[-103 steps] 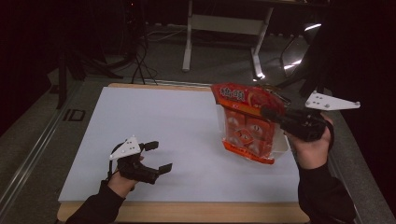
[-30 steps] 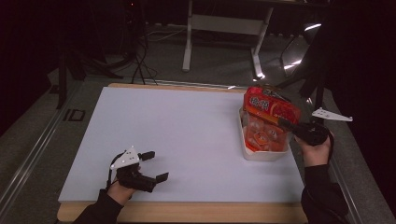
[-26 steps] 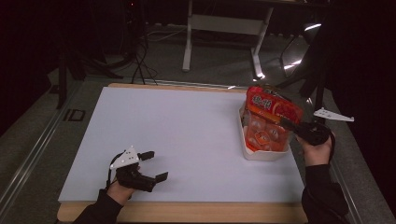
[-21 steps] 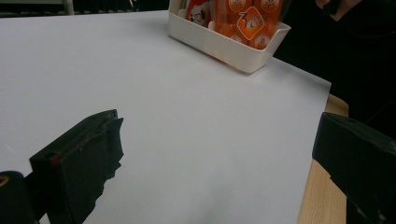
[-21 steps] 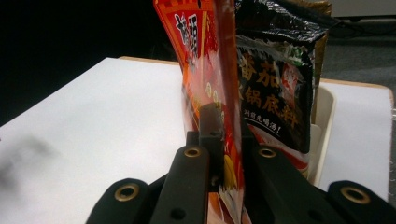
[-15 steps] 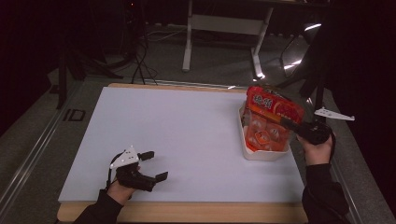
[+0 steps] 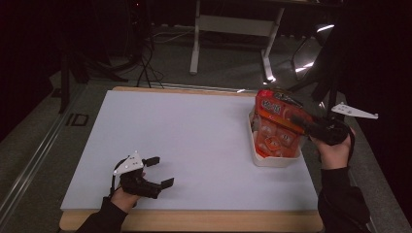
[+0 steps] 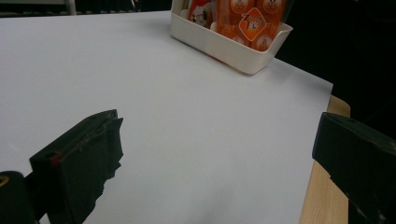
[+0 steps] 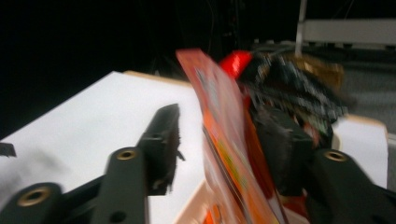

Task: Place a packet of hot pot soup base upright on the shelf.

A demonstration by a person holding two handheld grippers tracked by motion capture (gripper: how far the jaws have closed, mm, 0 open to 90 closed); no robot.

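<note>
Your right gripper [image 7: 305, 125] is spreading off the orange snack bag [image 7: 278, 127], print too blurred to read, while your left gripper [image 7: 156, 171] is gaping empty.

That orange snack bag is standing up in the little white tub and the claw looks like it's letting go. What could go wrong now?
The snack bag stands tall and leaning in the white tub, rising well above its rim, so it might tip out.

The right claw has just been opening with the bag between its jaws; one pad looks to be against the bag, so pulling away might drag it.

The tub sits near the white board's right edge, so a nudge might push it off.
</note>
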